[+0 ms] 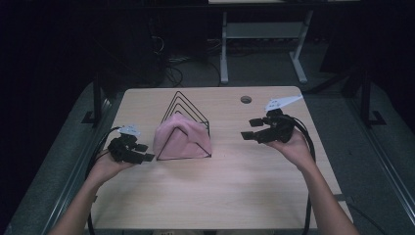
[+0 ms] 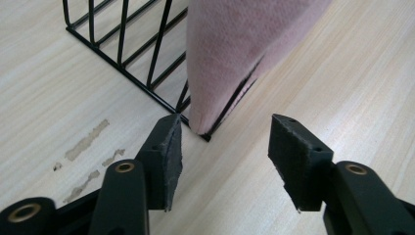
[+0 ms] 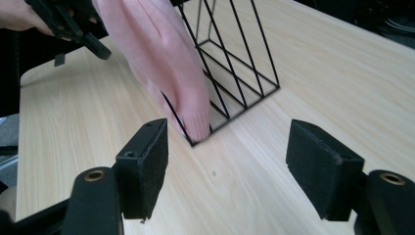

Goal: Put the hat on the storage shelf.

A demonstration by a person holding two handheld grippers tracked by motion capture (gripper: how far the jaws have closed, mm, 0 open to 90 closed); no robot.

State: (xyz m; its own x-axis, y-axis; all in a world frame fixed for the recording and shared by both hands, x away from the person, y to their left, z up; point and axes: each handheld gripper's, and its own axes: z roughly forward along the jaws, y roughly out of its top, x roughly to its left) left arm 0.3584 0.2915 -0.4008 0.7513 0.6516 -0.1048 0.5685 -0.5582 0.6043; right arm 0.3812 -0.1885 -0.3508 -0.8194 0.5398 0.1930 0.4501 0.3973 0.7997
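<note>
A soft pink cloth is draped over the front of a black wire rack of triangular frames, which stands near the middle of the light wooden table; the cloth's lower corner reaches the rack's base rail. The left hand-held gripper is released, jaws spread, empty, just beside the rack's front left corner. The right hand-held gripper is also released and empty, apart from the rack on its right, with bare table in front and to the right.
</note>
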